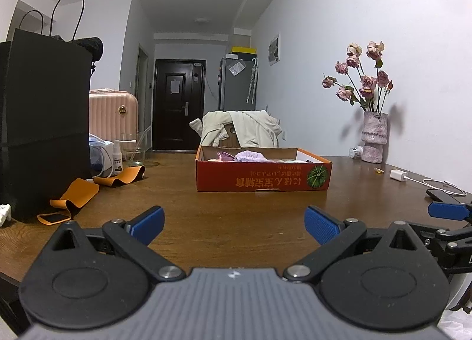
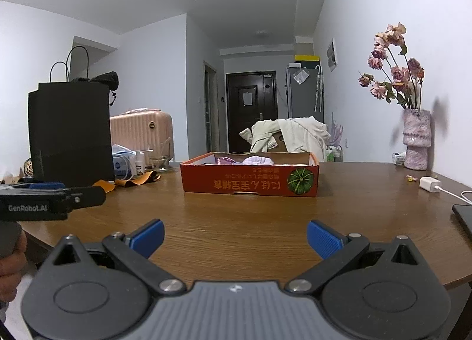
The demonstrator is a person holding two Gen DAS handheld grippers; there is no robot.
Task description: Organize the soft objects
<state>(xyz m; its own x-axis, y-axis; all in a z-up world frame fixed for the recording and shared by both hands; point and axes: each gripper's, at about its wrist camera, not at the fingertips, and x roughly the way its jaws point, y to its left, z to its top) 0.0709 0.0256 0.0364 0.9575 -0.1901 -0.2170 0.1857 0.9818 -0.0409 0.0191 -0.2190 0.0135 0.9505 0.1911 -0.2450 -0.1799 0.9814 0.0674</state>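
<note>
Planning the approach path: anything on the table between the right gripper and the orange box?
Nothing: in the right wrist view, only bare wooden table lies between the open right gripper and the orange box.

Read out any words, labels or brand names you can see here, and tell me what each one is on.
"GenRobot.AI": white lettering on the side of the left gripper, readable in the right wrist view.
Yellow lettering on the red cardboard box: upside down, too blurred to read.
Label on the small spray bottle: too small to read.
Paper on the dark door: too small to read.
</note>
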